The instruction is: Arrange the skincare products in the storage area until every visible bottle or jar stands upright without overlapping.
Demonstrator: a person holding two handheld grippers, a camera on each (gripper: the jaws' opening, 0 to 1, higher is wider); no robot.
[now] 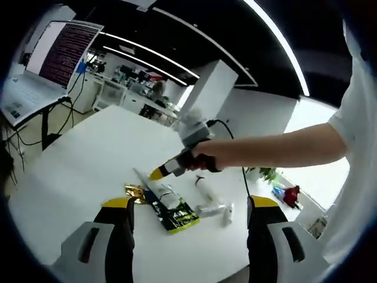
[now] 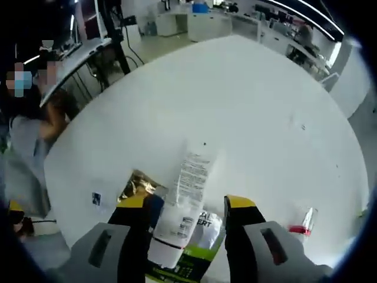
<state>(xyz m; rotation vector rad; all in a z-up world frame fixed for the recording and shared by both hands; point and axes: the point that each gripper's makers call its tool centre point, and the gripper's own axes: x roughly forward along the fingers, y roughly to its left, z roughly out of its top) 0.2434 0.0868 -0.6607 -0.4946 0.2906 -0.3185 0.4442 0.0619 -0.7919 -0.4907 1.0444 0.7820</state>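
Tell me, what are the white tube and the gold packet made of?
White tube: probably soft plastic with a dull finish, flattened and sealed at its far end, printed text along it. Gold packet: looks like crinkly metallic foil, shiny with bright glints. Both lie on the white table.

table (image 2: pixel 247 100): smooth matt white | tube (image 2: pixel 187 194): glossy white plastic | sachet (image 1: pixel 135 192): shiny gold foil

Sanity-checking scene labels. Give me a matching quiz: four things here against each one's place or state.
Things:
1 white tube
2 gold foil packet
3 green-edged sachet
4 laptop

Places or states:
A open, screen lit, beyond the table
B under the tube
C lying flat between the right tool jaws
D crumpled, beside the sachet

Pairs: 1-C; 2-D; 3-B; 4-A
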